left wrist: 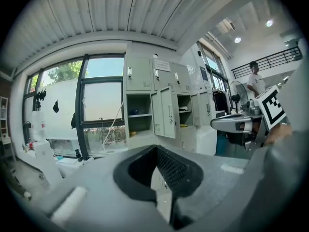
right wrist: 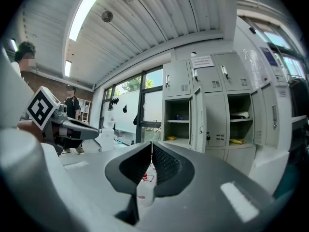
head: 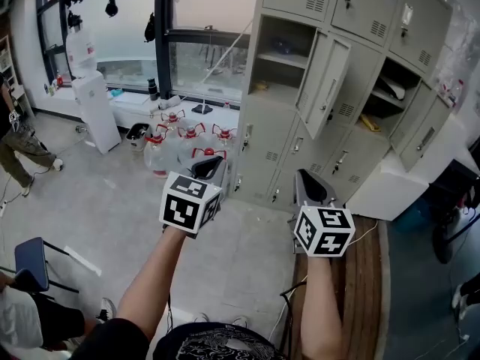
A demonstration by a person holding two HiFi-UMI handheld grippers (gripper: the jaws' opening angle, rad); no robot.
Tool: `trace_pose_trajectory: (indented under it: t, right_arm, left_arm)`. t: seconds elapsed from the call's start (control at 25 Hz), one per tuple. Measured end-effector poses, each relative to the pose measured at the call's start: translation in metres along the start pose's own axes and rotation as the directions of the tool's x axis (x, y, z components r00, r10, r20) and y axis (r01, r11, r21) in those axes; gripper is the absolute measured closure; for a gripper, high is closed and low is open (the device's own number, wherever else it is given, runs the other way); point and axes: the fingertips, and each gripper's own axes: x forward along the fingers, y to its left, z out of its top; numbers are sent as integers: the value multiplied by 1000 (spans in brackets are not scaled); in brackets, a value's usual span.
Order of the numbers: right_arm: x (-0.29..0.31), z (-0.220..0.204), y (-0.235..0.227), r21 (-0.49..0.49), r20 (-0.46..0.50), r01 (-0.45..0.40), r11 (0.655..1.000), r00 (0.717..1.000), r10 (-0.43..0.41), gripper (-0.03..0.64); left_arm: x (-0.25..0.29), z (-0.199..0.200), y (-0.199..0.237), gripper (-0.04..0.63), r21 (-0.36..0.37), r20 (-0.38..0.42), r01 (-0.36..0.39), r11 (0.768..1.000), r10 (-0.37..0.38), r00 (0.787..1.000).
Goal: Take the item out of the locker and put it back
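L gripper (head: 208,165) & R gripper (head: 309,184) are both up in front of the open locker (head: 289,73), well short of it. Jaws are closed on each, nothing between. A small flat yellow item (head: 260,86) lies on the locker floor, and a dark blue thing (head: 281,47) on the shelf above, prob. a bag but too small to tell. Door (head: 328,87) hangs open.
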Motion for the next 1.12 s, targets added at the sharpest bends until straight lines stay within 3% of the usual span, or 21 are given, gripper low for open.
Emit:
trace_pose_trajectory:
  t: [1.12]
  right_arm:
    - [-7,-5,-31,39,4,-30,999,1000,30,354]
  left_arm:
    - [22,3,-28,595,-20,-7,-11,1000,11,1000]
